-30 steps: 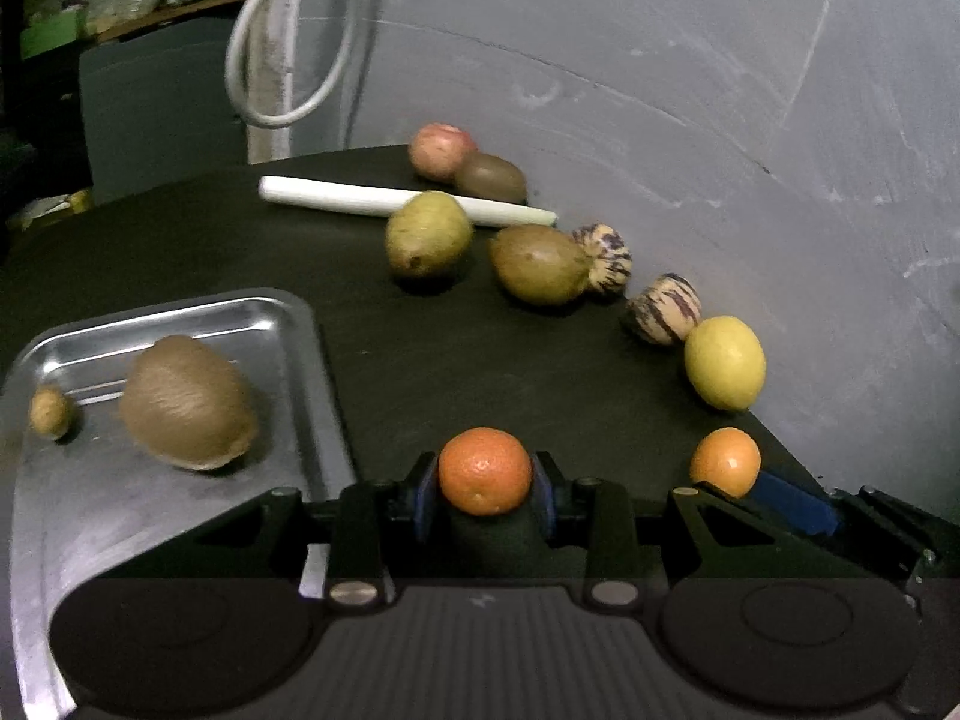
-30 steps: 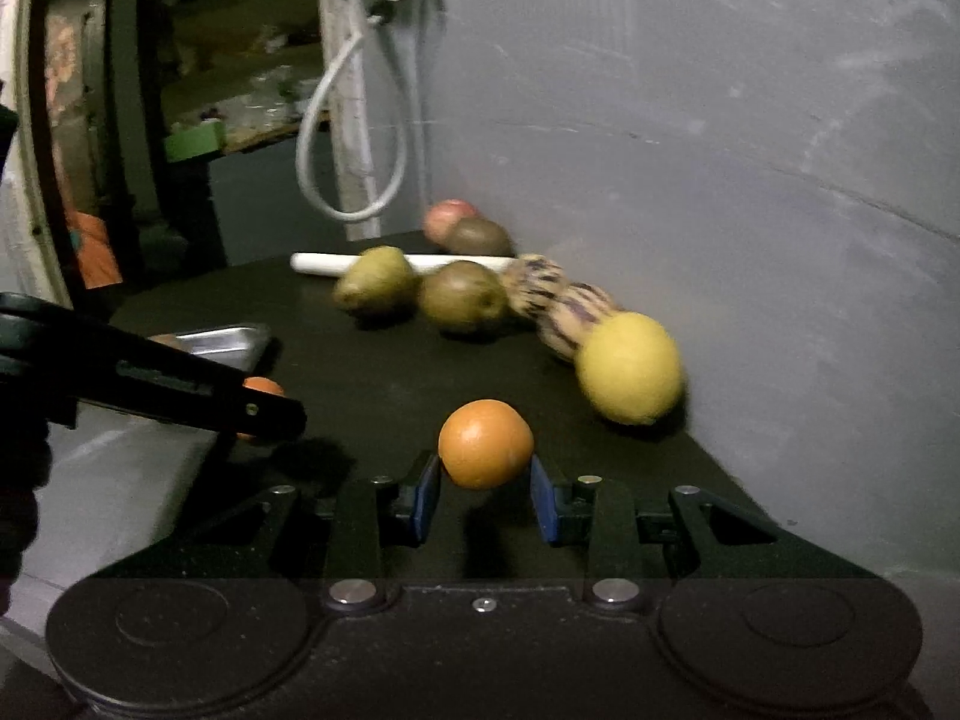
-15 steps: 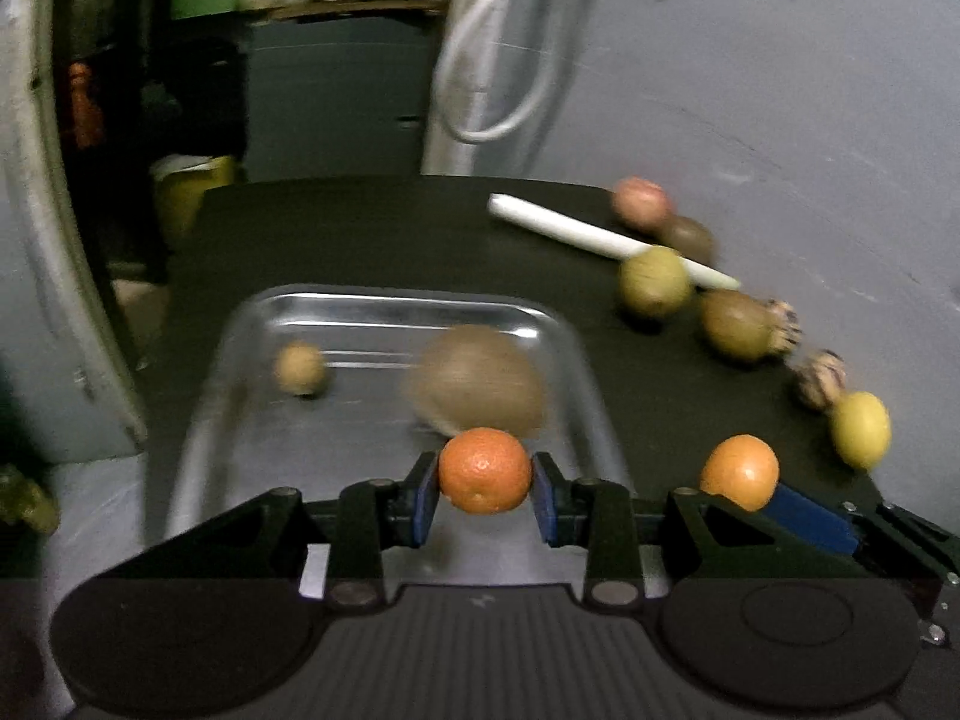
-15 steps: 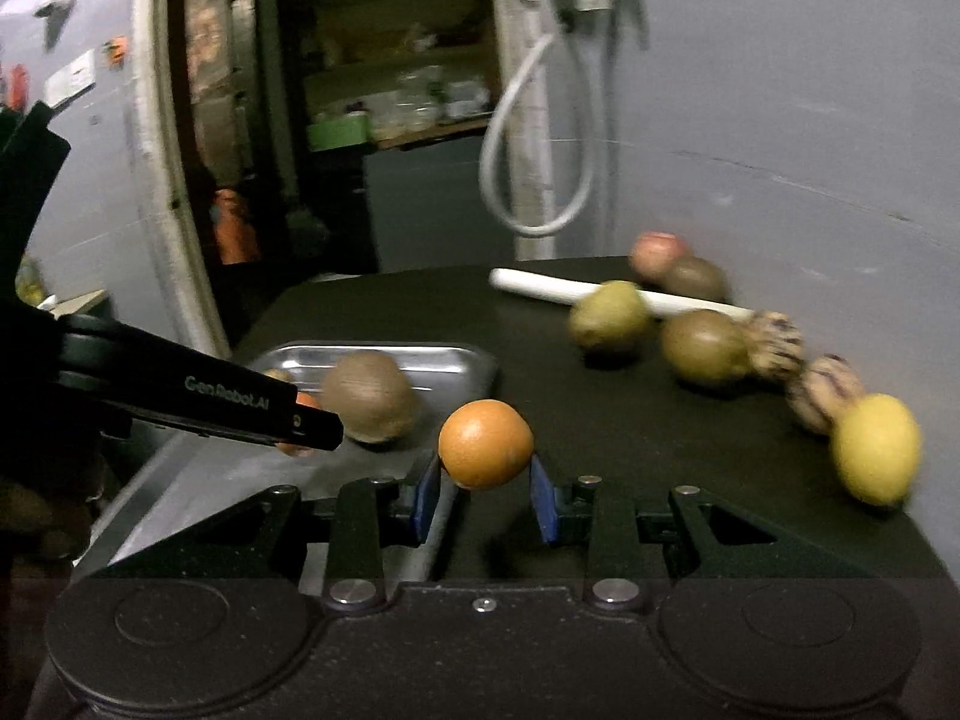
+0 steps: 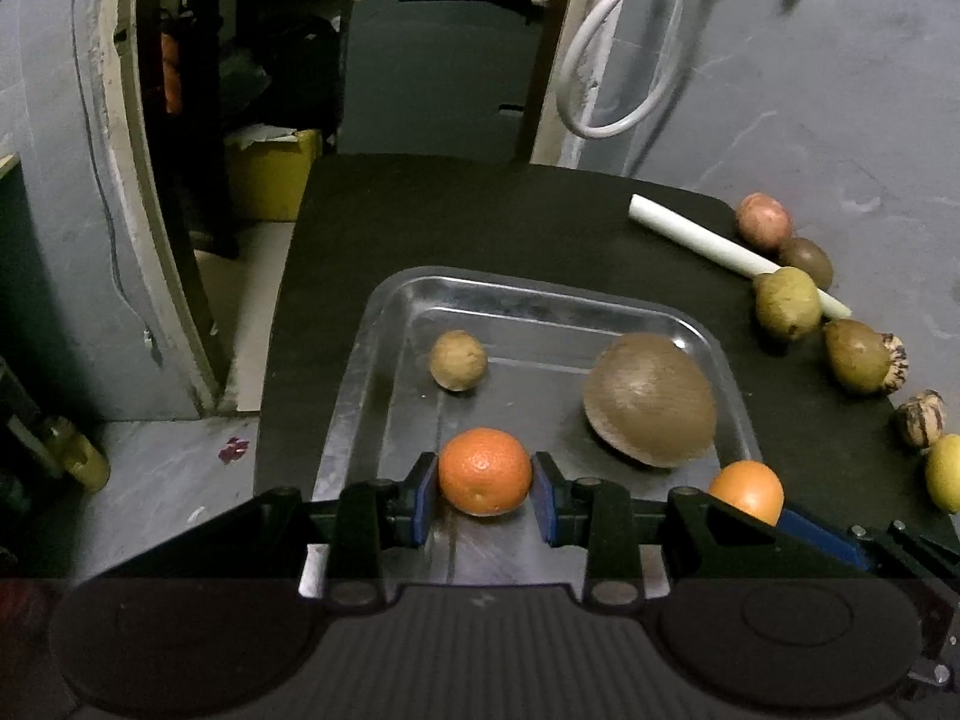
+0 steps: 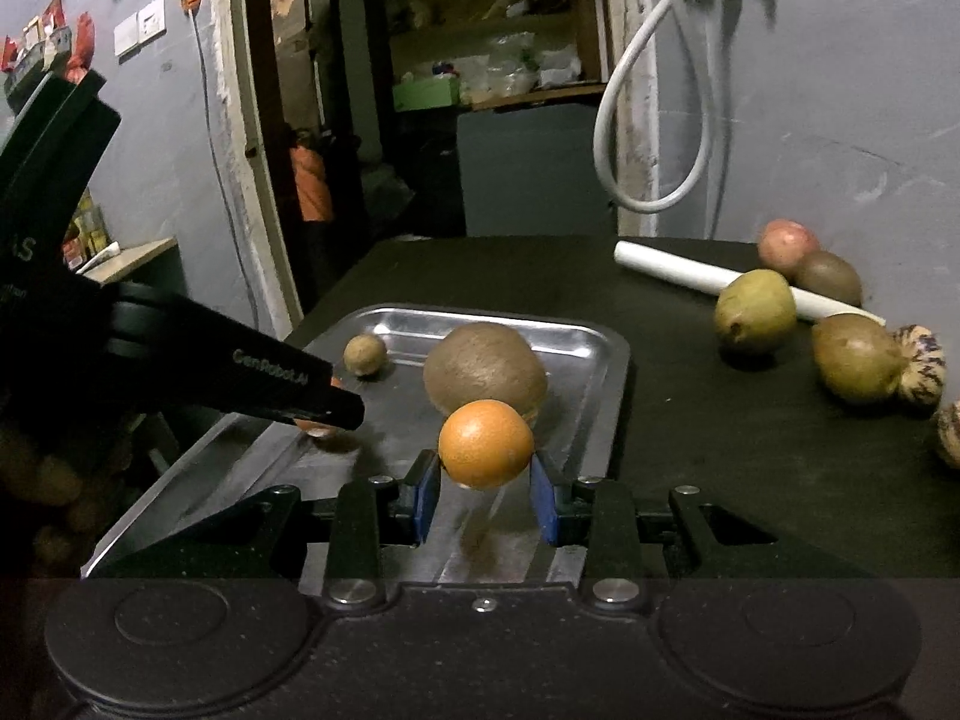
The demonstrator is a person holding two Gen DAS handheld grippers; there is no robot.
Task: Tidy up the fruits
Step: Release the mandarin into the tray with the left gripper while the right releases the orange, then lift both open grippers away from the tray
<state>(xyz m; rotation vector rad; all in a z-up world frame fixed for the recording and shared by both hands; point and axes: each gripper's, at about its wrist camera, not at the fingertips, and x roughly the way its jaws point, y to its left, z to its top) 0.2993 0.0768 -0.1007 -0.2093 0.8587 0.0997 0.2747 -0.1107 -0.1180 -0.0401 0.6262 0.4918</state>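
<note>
- Left tool [image 5: 485, 507] pinching a mandarin [image 5: 485, 471] between its blue pads, low centre of the left wrist view, held above the near part of the metal tray [image 5: 543, 306].
- Right tool [image 6: 485, 495] likewise clamped on a smooth orange [image 6: 486, 444], poised over the tray's near right portion; both look set for release there.
- Tray already carries a large brown fruit [image 5: 651, 399] right of centre and a small round brown one [image 5: 458, 360] to its left. Likely the collecting spot.
- Open floor of the tray: the near strip and the gap between those two fruits. The rim is low and raised.
- Unsorted fruit strung along the tabletop [image 5: 480, 222] at right frame edge, with a white tube [image 5: 720, 249].
- The tray's left rim lies near the tabletop edge; bare room lies beyond the tray.
</note>
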